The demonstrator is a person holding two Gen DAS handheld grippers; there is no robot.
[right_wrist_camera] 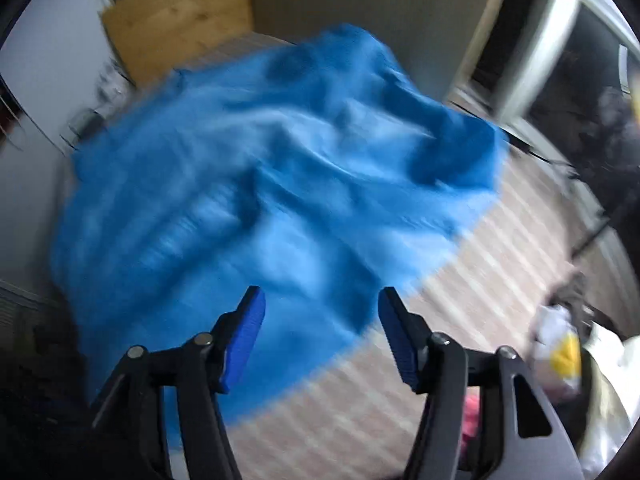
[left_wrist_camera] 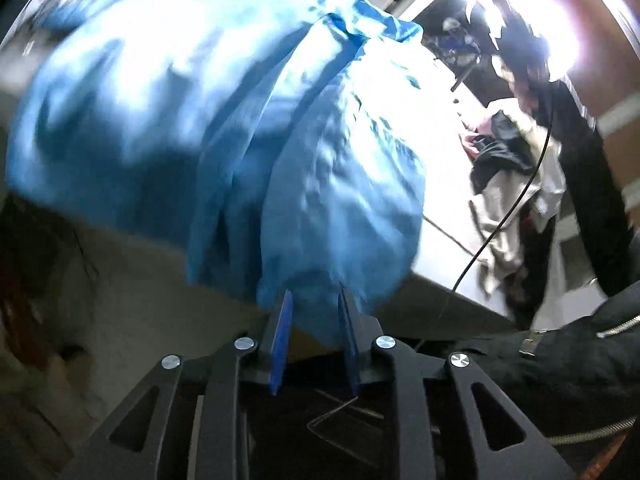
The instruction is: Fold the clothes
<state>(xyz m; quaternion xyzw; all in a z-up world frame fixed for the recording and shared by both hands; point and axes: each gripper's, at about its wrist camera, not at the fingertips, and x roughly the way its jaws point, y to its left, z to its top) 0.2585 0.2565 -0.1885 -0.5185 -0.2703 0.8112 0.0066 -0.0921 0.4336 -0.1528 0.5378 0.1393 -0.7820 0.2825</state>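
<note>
The blue garment (left_wrist_camera: pixel 224 132) lay spread and rumpled over a pale bench (left_wrist_camera: pixel 448 248), filling most of both views, though both pictures were blurred. In the left wrist view the left gripper (left_wrist_camera: pixel 314 304) stood at the garment's near edge, its blue fingers (left_wrist_camera: pixel 282 344) a narrow gap apart with a hanging fold of the cloth between them; whether the pads pressed on the cloth could not be told. In the right wrist view the right gripper (right_wrist_camera: pixel 320 320) hovered over the garment (right_wrist_camera: pixel 260 184) with its fingers (right_wrist_camera: pixel 246 336) spread wide and nothing between them. The garment there lay on a striped surface (right_wrist_camera: pixel 460 300). To the right of the garment, on the bench, sat a heap of other clothes (left_wrist_camera: pixel 512 184), dark and pale, with a thin black cable (left_wrist_camera: pixel 504 216) crossing in front.
</note>
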